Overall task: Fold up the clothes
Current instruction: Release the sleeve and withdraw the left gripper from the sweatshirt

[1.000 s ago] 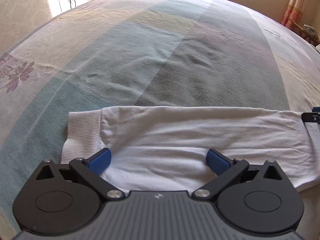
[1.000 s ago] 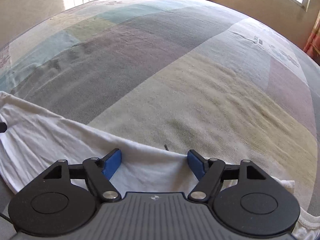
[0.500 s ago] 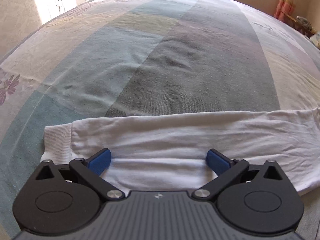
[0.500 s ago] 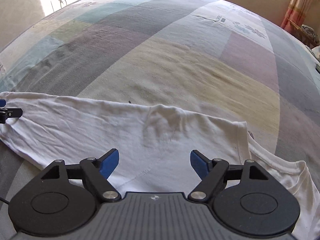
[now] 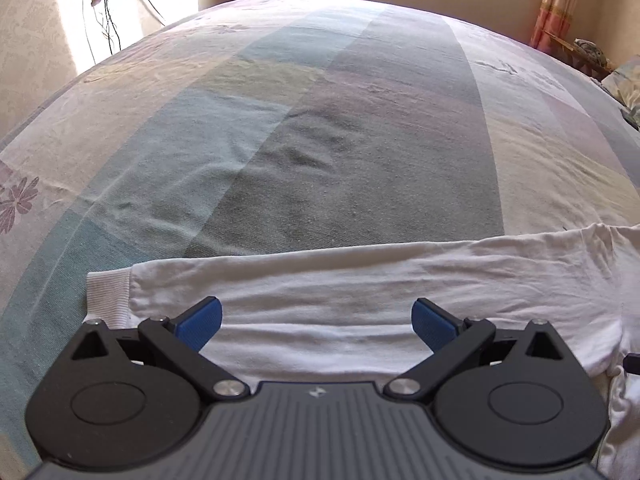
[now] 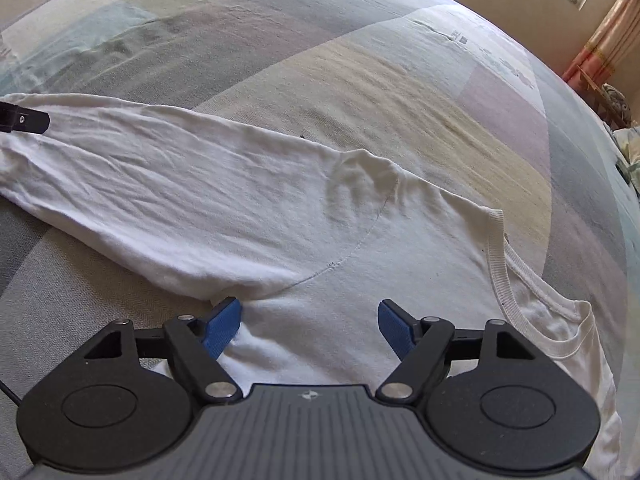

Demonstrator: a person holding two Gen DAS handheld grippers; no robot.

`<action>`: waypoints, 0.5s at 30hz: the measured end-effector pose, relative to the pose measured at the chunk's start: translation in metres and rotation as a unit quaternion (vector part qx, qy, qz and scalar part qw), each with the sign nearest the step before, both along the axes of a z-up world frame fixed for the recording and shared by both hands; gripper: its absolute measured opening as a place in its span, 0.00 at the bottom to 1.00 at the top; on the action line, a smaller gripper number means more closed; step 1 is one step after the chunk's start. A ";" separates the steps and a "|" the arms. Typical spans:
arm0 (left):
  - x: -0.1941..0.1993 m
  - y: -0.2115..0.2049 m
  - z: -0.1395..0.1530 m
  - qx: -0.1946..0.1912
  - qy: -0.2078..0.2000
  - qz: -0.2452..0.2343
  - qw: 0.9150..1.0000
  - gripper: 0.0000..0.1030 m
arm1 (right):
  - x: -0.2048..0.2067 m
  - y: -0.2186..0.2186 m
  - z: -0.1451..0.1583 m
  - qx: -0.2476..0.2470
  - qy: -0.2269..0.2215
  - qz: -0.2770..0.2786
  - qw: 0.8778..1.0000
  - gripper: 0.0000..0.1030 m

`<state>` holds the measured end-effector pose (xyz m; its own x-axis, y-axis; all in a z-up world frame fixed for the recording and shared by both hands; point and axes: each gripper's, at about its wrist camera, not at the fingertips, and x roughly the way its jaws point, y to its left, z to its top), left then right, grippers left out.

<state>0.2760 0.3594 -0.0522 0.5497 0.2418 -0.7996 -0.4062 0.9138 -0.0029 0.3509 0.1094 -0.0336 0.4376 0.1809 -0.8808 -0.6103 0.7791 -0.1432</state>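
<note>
A white long-sleeved shirt [image 6: 280,216] lies flat on the bed. Its sleeve [image 5: 360,280] stretches across the left wrist view and ends in a ribbed cuff [image 5: 107,294] at the left. My left gripper [image 5: 316,322] hangs open over the sleeve, with nothing between its blue pads. In the right wrist view the sleeve runs left from the shoulder seam, and the ribbed neckline [image 6: 504,276] curves at the right. My right gripper [image 6: 310,322] stands open above the armpit area, holding nothing. A black part of the left gripper [image 6: 24,120] shows at the far left edge.
The bed is covered by a patchwork sheet [image 5: 340,140] in pale blue, grey, pink and yellow blocks. Cables [image 5: 108,20] hang on the wall at the back left. Orange curtains [image 5: 554,8] and a pillow [image 5: 624,80] sit beyond the bed's right side.
Both grippers pulled back from the shirt, still open. The right wrist view shifted from the sleeve's edge to show the shoulder and neckline. In the left view the cuff slid lower.
</note>
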 end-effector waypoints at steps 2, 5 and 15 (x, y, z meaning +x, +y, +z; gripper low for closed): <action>-0.001 -0.008 0.002 0.000 -0.004 -0.002 1.000 0.98 | -0.004 -0.012 0.005 0.001 0.001 0.000 1.000 0.83; -0.003 -0.022 0.002 -0.007 -0.010 0.003 1.000 0.98 | -0.013 -0.018 0.003 0.007 0.012 0.005 1.000 0.84; 0.007 -0.067 0.015 -0.034 -0.011 -0.029 0.999 0.98 | -0.029 -0.018 0.004 0.123 0.072 0.061 0.988 0.87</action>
